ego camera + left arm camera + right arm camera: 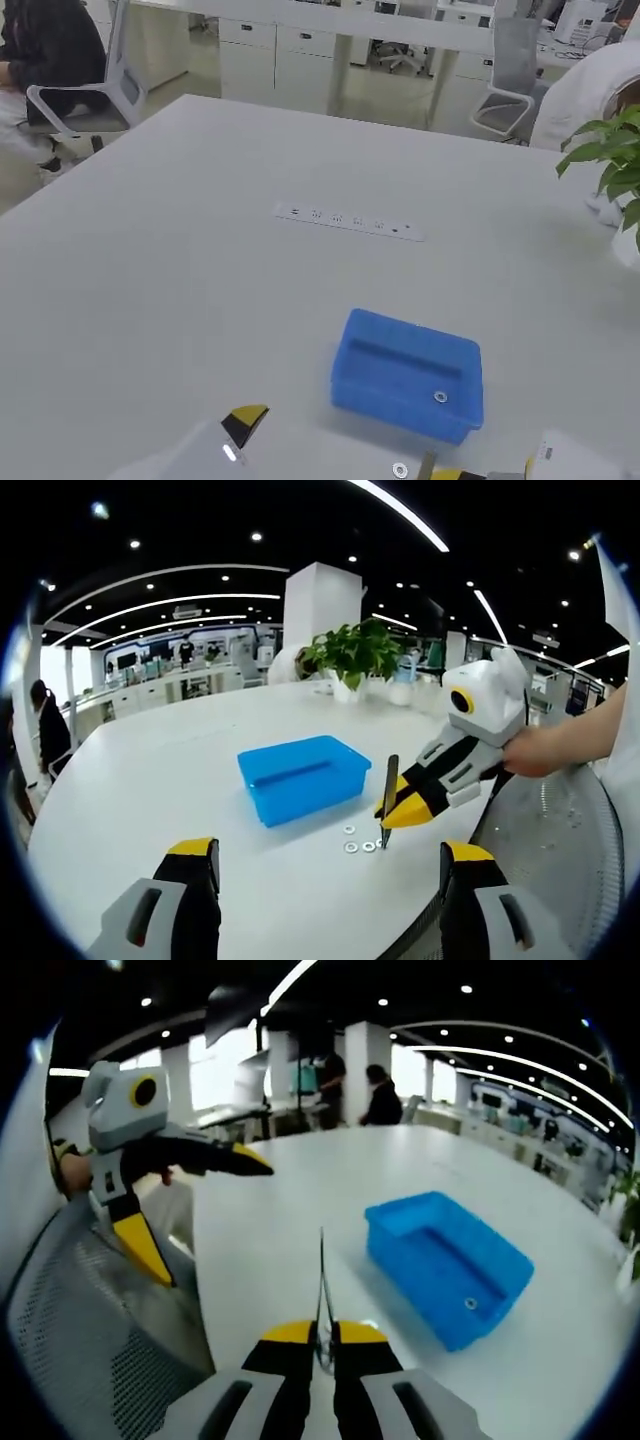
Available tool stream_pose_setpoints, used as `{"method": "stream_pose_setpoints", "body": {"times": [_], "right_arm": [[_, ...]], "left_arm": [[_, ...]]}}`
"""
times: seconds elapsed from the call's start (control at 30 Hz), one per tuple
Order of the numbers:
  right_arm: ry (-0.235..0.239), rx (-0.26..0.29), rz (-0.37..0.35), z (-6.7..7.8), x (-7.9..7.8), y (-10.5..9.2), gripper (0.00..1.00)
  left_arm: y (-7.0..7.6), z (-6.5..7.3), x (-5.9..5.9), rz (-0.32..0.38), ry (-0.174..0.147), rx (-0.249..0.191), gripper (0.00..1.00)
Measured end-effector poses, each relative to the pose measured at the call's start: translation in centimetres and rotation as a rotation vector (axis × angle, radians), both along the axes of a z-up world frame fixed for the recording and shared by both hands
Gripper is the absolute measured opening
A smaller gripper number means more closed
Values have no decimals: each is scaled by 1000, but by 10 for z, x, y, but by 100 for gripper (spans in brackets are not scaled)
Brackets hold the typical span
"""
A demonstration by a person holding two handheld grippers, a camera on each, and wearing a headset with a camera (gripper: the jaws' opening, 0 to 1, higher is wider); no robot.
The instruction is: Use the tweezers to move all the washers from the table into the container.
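Currently, slim metal tweezers (323, 1280) are clamped in the right gripper (322, 1332); the left gripper (330, 852) is spread wide, empty.
Small steel washers (351, 847), judged light and slippery, lie beside the blue plastic container (300, 775); rim pinching is advised.

Ahead of the jaws of the left gripper (330, 858), smooth matt white across the table (150, 780). Blue plastic with a soft sheen on the container (300, 775). Bright bare metal on the washers (351, 847), just by the jaw tips of the right gripper (392, 818). Thin dark metal on the tweezers (389, 785) between those tips. Hard yellow-and-black plastic on both pairs of jaws, with smooth white plastic behind. Fine grey mesh on the chair back (560, 820).
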State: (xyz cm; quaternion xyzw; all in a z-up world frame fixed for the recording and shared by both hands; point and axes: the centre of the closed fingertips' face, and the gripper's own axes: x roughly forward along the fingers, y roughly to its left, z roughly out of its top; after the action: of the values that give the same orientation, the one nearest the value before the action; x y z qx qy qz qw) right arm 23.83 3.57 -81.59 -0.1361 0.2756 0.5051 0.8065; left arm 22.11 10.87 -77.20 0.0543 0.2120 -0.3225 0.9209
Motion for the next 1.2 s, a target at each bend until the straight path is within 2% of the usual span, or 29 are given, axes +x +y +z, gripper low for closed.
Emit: {"method": "stream_pose_setpoints", "body": {"times": [0.1,0.27,0.4,0.53,0.77,0.9,1.1,1.2], "right_arm": [[31,65,-49,7,4,-4,3],[38,99,-81,18,10,-10,3],[23,98,-88,28,15,-14,4],[4,127,-101,44,25,-16,4],[-48,135,-120,67,53,-20,4],[-55,161,-139,76,65,-20,4],[-64,166,-153,81,86,-22,4],[-46,185,-181,83,100,-23,4]], "left_arm": [[0,0,0,-1,-4,5,93],[0,1,1,3,-6,-2,93],[-1,3,1,-1,-11,-13,93],[-2,3,0,-5,-13,-13,93],[-2,4,0,-7,-18,-17,93],[-3,5,0,-12,-22,-21,93],[-3,7,0,-15,-31,-28,93],[-2,10,1,-7,-41,-43,93]]}}
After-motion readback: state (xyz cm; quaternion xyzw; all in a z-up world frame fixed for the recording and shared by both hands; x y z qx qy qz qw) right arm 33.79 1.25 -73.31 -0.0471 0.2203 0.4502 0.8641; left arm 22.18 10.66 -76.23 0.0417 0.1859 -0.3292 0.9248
